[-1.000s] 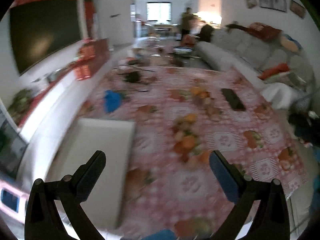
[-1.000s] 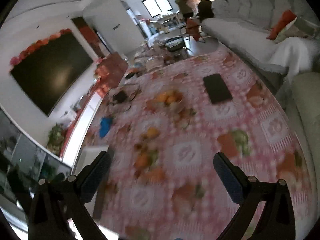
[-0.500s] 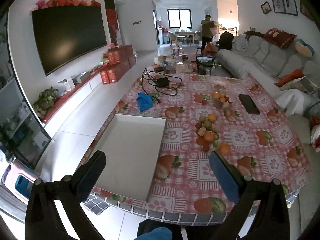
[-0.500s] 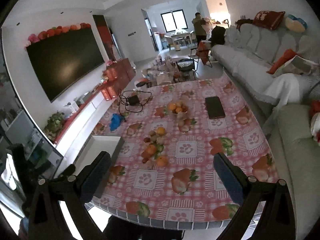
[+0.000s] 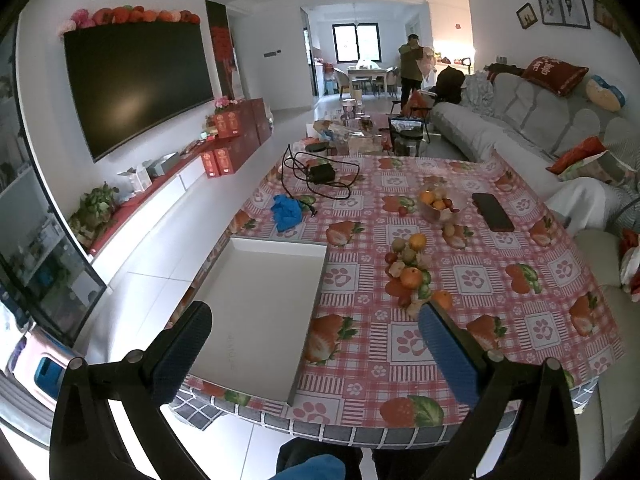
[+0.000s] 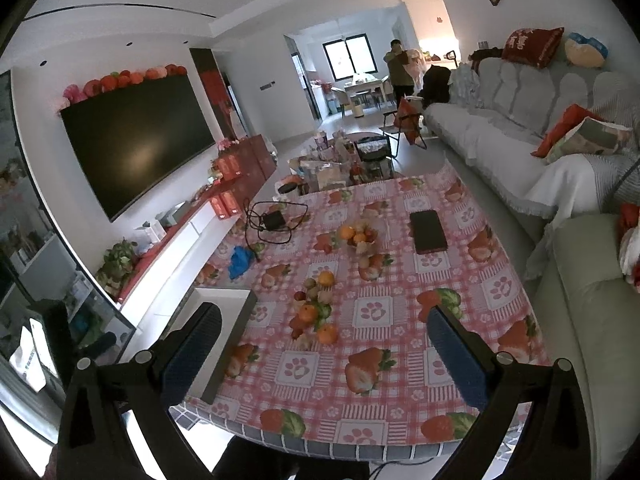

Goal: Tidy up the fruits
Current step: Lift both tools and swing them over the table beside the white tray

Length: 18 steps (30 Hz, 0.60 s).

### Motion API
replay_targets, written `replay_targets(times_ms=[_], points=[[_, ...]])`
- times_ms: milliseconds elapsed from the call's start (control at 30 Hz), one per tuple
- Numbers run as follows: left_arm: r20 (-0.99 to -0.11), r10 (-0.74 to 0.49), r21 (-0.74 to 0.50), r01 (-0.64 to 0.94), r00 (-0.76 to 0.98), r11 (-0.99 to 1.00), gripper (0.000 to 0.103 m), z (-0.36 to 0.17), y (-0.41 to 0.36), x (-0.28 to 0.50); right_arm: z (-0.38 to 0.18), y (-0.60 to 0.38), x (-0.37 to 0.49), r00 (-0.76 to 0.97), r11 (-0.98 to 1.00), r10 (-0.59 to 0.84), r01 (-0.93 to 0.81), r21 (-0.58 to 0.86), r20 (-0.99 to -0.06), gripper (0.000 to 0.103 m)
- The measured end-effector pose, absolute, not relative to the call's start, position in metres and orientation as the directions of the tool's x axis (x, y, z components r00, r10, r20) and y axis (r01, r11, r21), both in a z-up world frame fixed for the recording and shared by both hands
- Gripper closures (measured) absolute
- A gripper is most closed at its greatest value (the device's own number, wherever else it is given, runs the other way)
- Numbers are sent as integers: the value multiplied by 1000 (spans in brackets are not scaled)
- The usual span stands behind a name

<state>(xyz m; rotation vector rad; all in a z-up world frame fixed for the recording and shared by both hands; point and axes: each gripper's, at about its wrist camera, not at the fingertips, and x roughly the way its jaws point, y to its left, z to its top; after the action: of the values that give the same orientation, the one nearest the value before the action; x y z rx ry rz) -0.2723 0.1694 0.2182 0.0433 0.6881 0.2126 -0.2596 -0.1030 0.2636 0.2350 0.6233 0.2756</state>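
Loose fruit (image 5: 410, 270) (image 6: 314, 308), oranges, kiwis and small red ones, lies in a heap mid-table on the pink checked cloth. Farther back a clear bowl (image 5: 440, 205) (image 6: 358, 237) holds more fruit. A shallow white tray (image 5: 256, 312) (image 6: 224, 332) lies at the near left corner of the table. My left gripper (image 5: 316, 338) hangs open above the tray's right edge, well above the table. My right gripper (image 6: 324, 344) is open too, high over the near part of the table, short of the heap. Neither holds anything.
A black phone (image 5: 493, 212) (image 6: 427, 231) lies right of the bowl. A blue cloth (image 5: 286, 209) and a black charger with cables (image 5: 322, 174) sit at the far left. A grey sofa (image 5: 512, 128) runs along the right. A person (image 5: 412, 66) stands far back.
Both views were blurred a second ago and are sharp now. Both grippers have pulled back and upward from the table, so more of it shows. The jaws stay wide.
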Motion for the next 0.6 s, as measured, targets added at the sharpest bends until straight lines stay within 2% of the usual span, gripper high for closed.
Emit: replay_targets(times_ms=[167,267,333,400,433,467,533,600], points=[[-648,159,80,-140,745,987,0,231,177,-269,274,-100,-258,780,936,330,-197,292,-532,0],[-601,84,12,-96,795,995,0,283,204,-271,301,-97,-258,792,939,326,-212,269,-516,0],[-526,81,-3,-97,847,995,0,328,225,-281,338,-96,-266,837,944,316,-232,234,-447,0],[-491,82,1,-93,867,996,0,354,240,-287,373,-93,-278,884,951,300,-249,183,-360,0],[-490,81,4,-91,868,996,0,357,244,-288,391,-91,-284,898,949,309,-269,165,-312,0],[-503,76,11,-81,861,997,0,357,247,-286,397,-89,-283,898,946,315,-271,178,-308,0],[-580,44,6,-50,814,999,0,331,252,-272,391,-87,-266,874,936,332,-259,239,-355,0],[-650,8,-15,-23,760,1000,0,293,252,-255,358,-77,-231,802,927,360,-249,280,-477,0]])
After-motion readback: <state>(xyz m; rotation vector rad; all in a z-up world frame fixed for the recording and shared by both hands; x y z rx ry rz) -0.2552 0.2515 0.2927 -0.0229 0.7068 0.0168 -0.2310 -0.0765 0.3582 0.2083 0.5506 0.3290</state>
